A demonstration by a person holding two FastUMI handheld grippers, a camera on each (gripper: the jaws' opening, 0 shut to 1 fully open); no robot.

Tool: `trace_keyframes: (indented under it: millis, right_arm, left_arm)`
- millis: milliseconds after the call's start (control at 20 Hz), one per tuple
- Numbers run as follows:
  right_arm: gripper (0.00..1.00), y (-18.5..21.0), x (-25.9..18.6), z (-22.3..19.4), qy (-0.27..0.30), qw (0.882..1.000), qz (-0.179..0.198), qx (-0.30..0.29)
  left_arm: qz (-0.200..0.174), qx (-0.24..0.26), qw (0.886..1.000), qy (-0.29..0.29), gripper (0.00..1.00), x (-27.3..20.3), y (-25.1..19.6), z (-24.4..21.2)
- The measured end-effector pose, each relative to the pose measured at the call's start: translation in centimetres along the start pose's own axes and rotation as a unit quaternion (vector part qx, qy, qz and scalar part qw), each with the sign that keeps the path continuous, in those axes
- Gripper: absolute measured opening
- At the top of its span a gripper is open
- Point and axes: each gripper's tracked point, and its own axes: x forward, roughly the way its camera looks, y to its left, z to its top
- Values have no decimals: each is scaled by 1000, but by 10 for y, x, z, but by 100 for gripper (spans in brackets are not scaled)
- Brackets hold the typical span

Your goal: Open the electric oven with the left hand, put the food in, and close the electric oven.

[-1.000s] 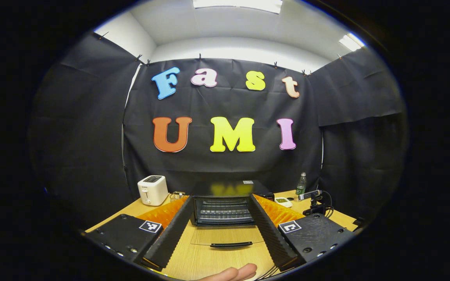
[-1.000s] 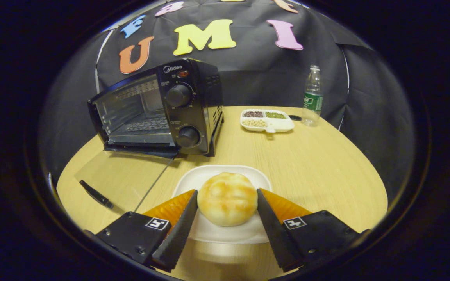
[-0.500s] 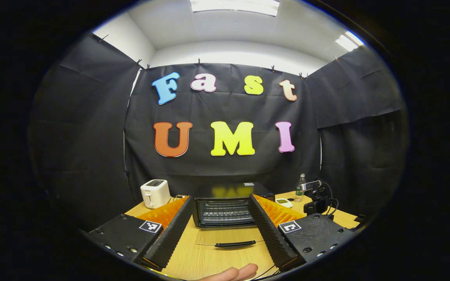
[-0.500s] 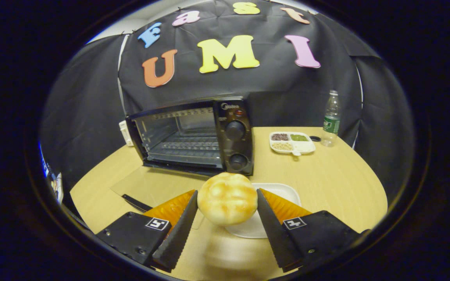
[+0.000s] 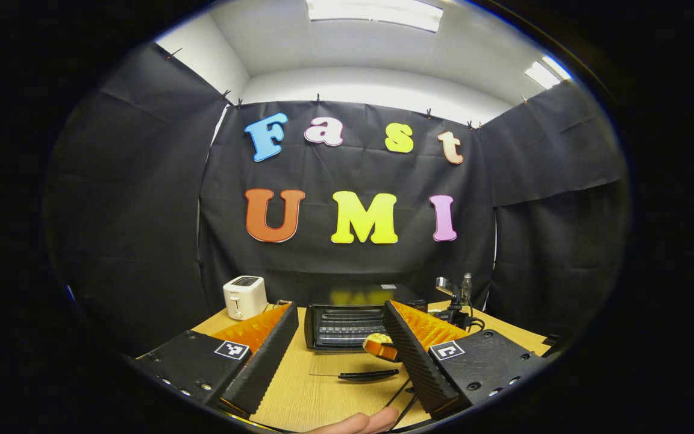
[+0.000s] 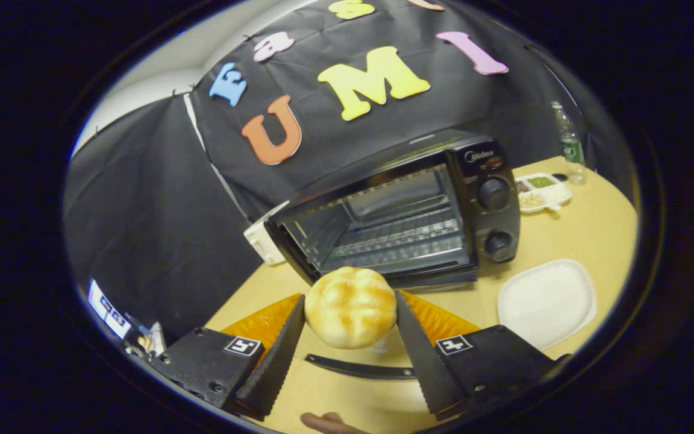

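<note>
Right gripper holds the bun tight between both fingers, lifted above the table, just in front of the open oven. Its cavity lies straight ahead, slightly right, door flat below. Left gripper waits open and empty, farther back.

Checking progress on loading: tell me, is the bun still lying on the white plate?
No, the bun is held between the right gripper fingers, and the white plate lies bare.
</note>
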Motion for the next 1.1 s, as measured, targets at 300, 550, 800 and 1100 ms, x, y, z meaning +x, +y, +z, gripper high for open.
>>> trace_keyframes:
  millis: [300, 550, 800, 1100]
  right_arm:
    - [89, -9, 54, 30, -86, 985, -73, 127]
    - [89, -33, 107, 56, -138, 975, -130, 113]
    - [89, -55, 139, 80, -168, 973, -153, 29]
    - [89, -63, 166, 82, -160, 974, -158, -32]
  left_arm:
    - [10, -8, 1000, 13, 93, 1, 18, -12]
    - [26, -10, 999, 34, 93, 11, 38, -27]
    - [38, -2, 999, 38, 93, 17, 51, -35]
    - [43, 5, 997, 57, 93, 25, 54, -49]
